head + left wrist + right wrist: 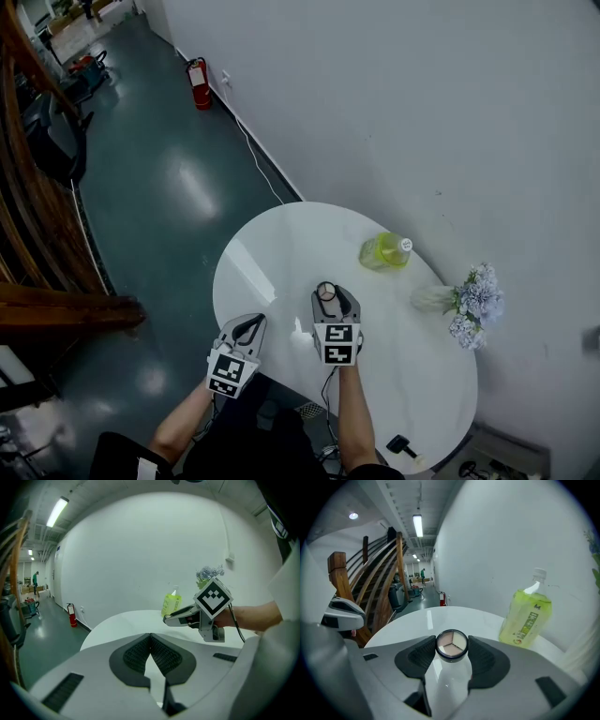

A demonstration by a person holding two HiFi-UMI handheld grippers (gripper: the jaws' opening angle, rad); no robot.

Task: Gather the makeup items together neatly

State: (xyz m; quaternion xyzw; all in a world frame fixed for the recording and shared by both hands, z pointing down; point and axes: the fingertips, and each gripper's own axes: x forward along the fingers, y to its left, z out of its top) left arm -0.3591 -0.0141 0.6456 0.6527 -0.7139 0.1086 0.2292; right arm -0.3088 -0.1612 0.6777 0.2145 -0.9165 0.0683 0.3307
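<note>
Glossy white table [281, 253] (reflecting lights), translucent plastic bottle [384, 251], polished floor [169, 187], wooden railing [338, 576]

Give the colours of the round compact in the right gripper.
The compact has a dark rim around three pale beige-to-cream wedges; it is clearest in the right gripper view.

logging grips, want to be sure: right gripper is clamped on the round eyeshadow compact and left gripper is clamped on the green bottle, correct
One part is wrong: the left gripper holds nothing. The left gripper view shows its jaws together and empty, while the green bottle stands on the white table. The right gripper is indeed clamped on the round eyeshadow compact.
</note>
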